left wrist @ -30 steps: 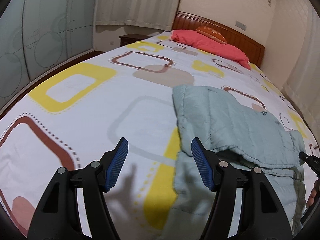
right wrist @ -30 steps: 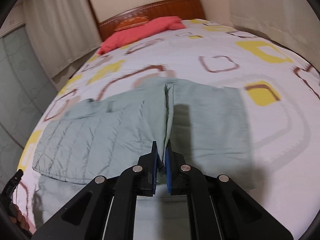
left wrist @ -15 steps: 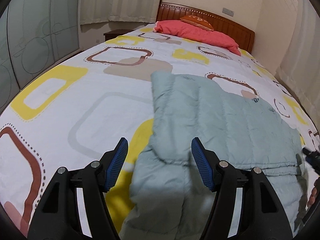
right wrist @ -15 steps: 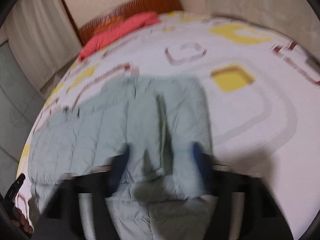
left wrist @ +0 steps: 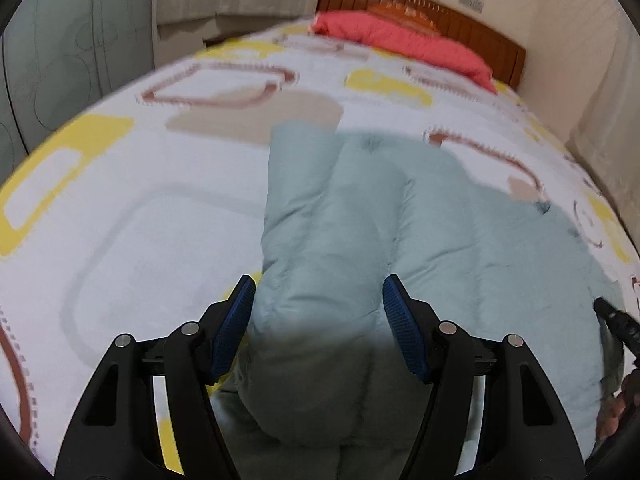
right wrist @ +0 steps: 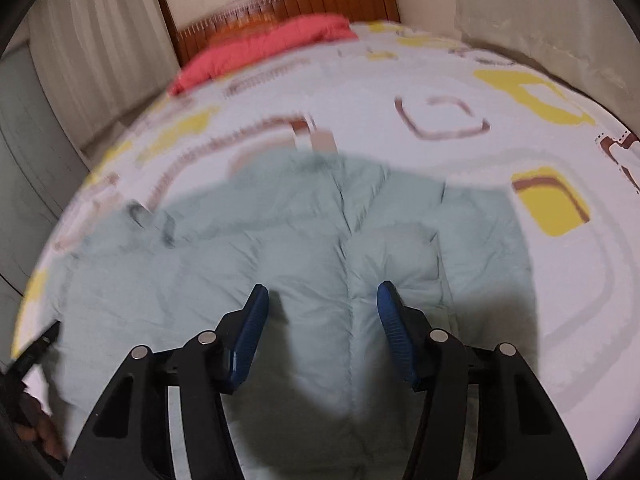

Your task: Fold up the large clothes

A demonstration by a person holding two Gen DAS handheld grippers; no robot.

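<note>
A pale green quilted jacket (left wrist: 400,232) lies partly folded on the bed, its near part doubled over. It also shows in the right wrist view (right wrist: 304,240). My left gripper (left wrist: 318,308) is open and hangs just above the jacket's left folded edge, holding nothing. My right gripper (right wrist: 322,312) is open above the jacket's middle seam, holding nothing. The tip of the right gripper (left wrist: 612,320) shows at the right edge of the left wrist view. Both views are blurred by motion.
The bed has a white cover (left wrist: 132,208) with yellow, brown and grey squares. A red pillow (left wrist: 400,40) lies at the wooden headboard (right wrist: 288,4). Curtains (right wrist: 520,8) hang at the right and a glass-fronted wardrobe (left wrist: 60,40) stands at the left.
My right gripper has opened and let go of the jacket fold it was pinching. My left gripper has moved right, from over the bedcover to over the jacket's left edge.
</note>
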